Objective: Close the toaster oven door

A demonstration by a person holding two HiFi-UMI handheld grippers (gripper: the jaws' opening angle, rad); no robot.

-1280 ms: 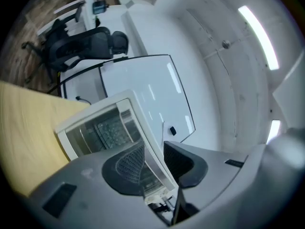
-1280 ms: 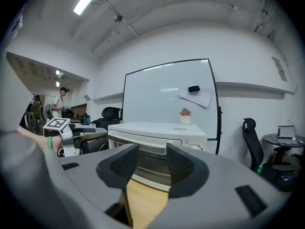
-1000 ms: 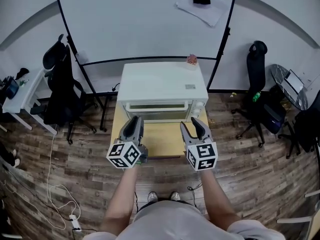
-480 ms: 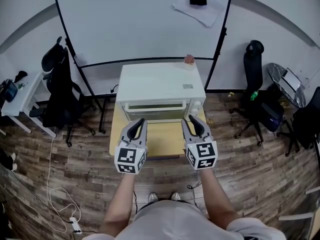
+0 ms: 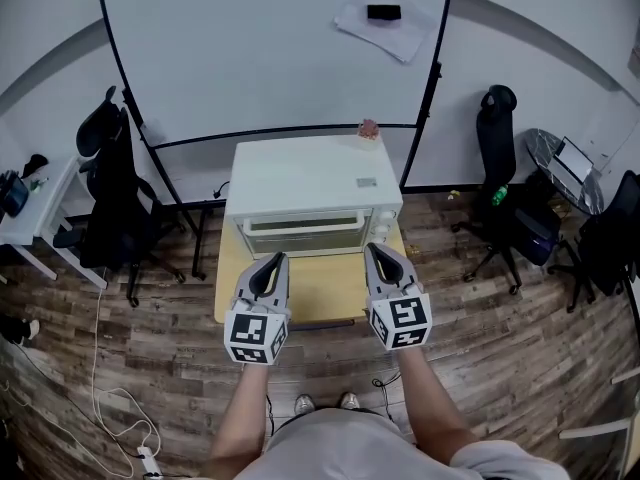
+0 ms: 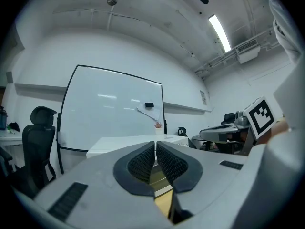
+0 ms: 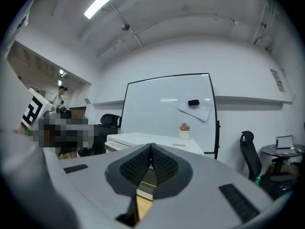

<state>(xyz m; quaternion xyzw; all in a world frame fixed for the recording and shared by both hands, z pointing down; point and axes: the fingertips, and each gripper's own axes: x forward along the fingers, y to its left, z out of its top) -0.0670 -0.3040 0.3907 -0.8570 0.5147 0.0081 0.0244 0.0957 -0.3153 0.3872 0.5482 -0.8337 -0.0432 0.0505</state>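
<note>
A white toaster oven (image 5: 310,183) stands on a small wooden table (image 5: 320,286). Its glass door (image 5: 305,233) stands upright against the front and looks closed. My left gripper (image 5: 275,260) and right gripper (image 5: 375,251) hover side by side over the table, just short of the oven front. They point at it and touch nothing. The left gripper (image 6: 156,149) is shut with nothing between its pads, and the oven's top (image 6: 114,144) shows beyond it. The right gripper (image 7: 151,149) is also shut and empty, with the oven (image 7: 138,138) ahead.
A whiteboard (image 5: 270,48) on a black frame stands behind the oven. A small potted plant (image 5: 368,130) sits on the oven's back right corner. Black chairs stand at the left (image 5: 110,178) and right (image 5: 495,148). A white desk (image 5: 30,218) is far left. Cables (image 5: 110,408) lie on the wood floor.
The left gripper has swung in from the left and now points straight at the oven, level with the right one. Both stay shut. The oven door has not moved.
</note>
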